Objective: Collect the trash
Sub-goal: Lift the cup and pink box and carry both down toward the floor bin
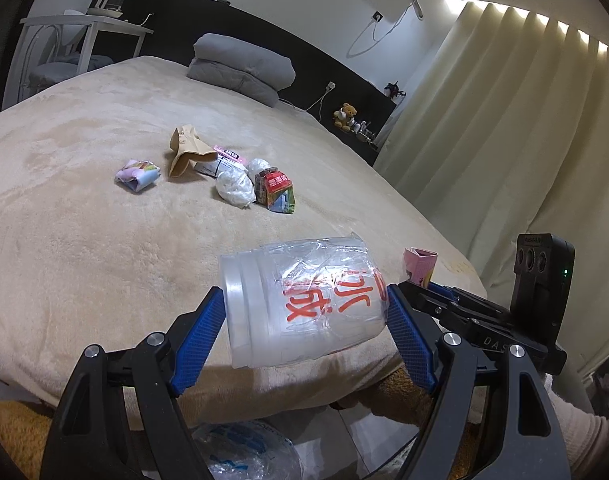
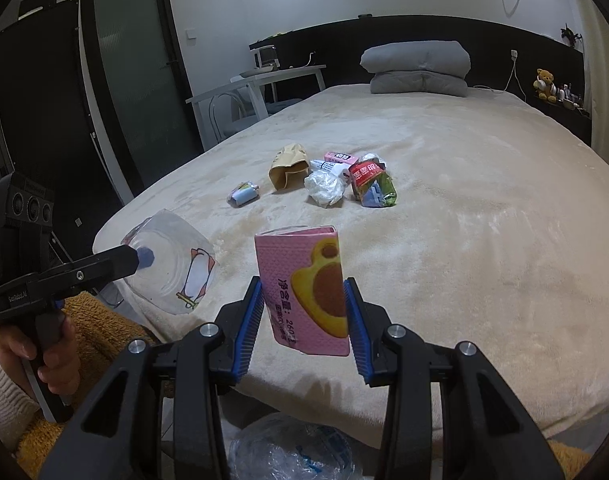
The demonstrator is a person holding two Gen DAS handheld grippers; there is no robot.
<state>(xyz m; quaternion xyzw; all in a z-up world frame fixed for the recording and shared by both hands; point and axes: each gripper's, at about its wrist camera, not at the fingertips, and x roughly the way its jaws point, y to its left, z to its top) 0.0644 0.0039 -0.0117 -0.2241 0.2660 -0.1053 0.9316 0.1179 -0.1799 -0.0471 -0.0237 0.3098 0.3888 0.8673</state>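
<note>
My left gripper is shut on a clear plastic cup with red writing, held sideways over the near edge of the bed; the cup also shows in the right wrist view. My right gripper is shut on a pink snack packet, held upright above the bed edge; its top shows in the left wrist view. More trash lies mid-bed: a brown paper bag, a crumpled white plastic wad, a red-green carton, a small pastel packet, a pink box.
A clear plastic bag lies below the grippers beside the beige bed. Folded grey bedding sits at the headboard. A white side table stands left of the bed, curtains to the right.
</note>
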